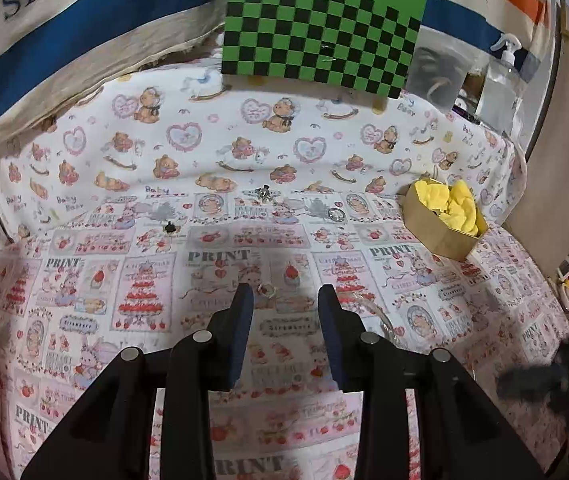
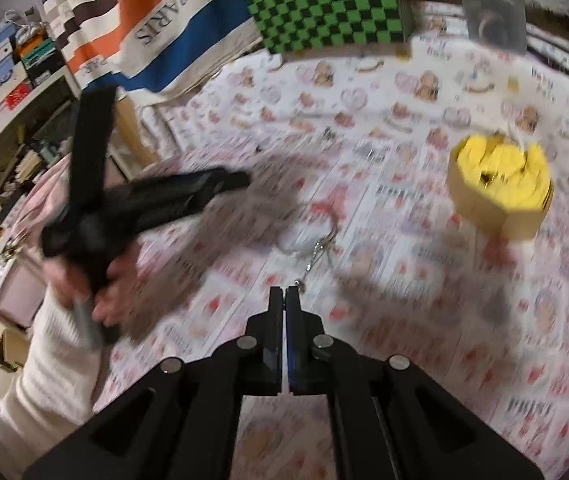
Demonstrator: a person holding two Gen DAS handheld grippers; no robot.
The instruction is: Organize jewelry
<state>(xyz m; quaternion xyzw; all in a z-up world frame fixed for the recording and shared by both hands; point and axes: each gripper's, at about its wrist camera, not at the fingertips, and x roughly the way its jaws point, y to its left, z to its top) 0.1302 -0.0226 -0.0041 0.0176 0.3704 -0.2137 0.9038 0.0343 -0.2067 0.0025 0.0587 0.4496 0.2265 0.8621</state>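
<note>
Right, over at nine o'clock in the right wrist view the left gripper (image 2: 240,178) hangs above the patterned cloth (image 2: 404,320), gripped in a blurred hand (image 2: 96,280) with a white sleeve (image 2: 44,368) behind it. From its own camera, the left gripper (image 1: 286,296) has its fingers spread wide with nothing between them, and a small silver ring (image 1: 266,290) lies on the cloth just inside the left fingertip.

Moving to the centre: a tiny dark stud (image 1: 170,227) sits at eleven o'clock from that gripper, a silver charm (image 1: 263,193) is up at twelve, and a round sparkly piece (image 1: 337,214) rests at one o'clock. Past them all, at twelve o'clock along the far edge, stands the green-and-black checkered board (image 1: 320,28).

In the right wrist view the right gripper (image 2: 285,289) has its fingers pressed together, pinching the end of a thin silver chain (image 2: 316,252); the chain trails away toward twelve o'clock across the cloth, smeared by motion blur.

And further right, at two o'clock, there's the cardboard box (image 2: 496,216) stuffed with yellow padding (image 2: 500,172), well apart from the chain. The left camera shows the same box (image 1: 440,236) at two o'clock, with a clear spray bottle (image 1: 502,80) beyond it at the far edge.
</note>
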